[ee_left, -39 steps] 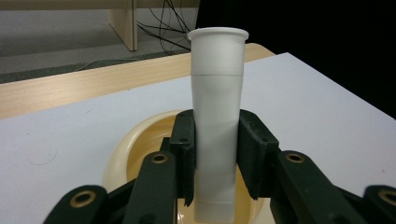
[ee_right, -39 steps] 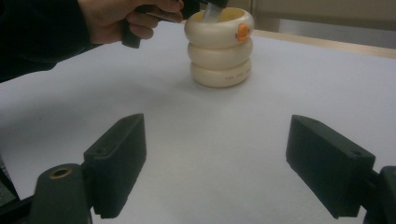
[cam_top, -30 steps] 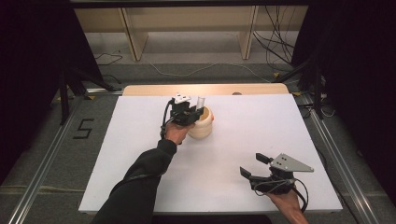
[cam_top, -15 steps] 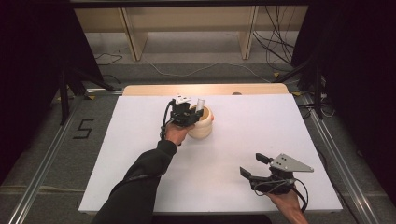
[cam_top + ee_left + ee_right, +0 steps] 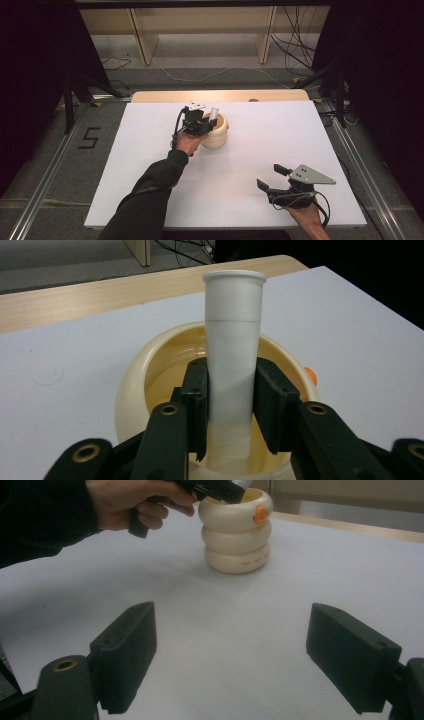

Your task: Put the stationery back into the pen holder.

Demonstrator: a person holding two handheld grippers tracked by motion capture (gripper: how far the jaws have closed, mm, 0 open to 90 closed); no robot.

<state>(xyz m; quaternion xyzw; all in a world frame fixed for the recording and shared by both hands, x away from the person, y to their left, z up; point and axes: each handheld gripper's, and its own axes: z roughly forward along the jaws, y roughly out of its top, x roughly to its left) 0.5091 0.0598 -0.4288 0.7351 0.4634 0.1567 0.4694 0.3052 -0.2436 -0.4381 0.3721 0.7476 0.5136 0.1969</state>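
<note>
A cream pot (image 5: 218, 136) shaped like three stacked rings stands at the table's far middle, with a small orange knob (image 5: 260, 513) on its rim. A white flared tube (image 5: 233, 315) stands upright inside it, rising above the rim (image 5: 134, 376). My left gripper (image 5: 209, 121) reaches over the pot from the left. In the left gripper view its pads (image 5: 196, 400) press on both sides of the tube. My right gripper (image 5: 270, 176) rests low near the front right of the white board, jaws wide apart with nothing between them (image 5: 230, 655).
The white board (image 5: 150, 165) covers a wooden tabletop (image 5: 220, 95) whose far strip shows. Metal rails (image 5: 365, 185) run along both sides. Shelving legs and cables lie on the floor beyond the table.
</note>
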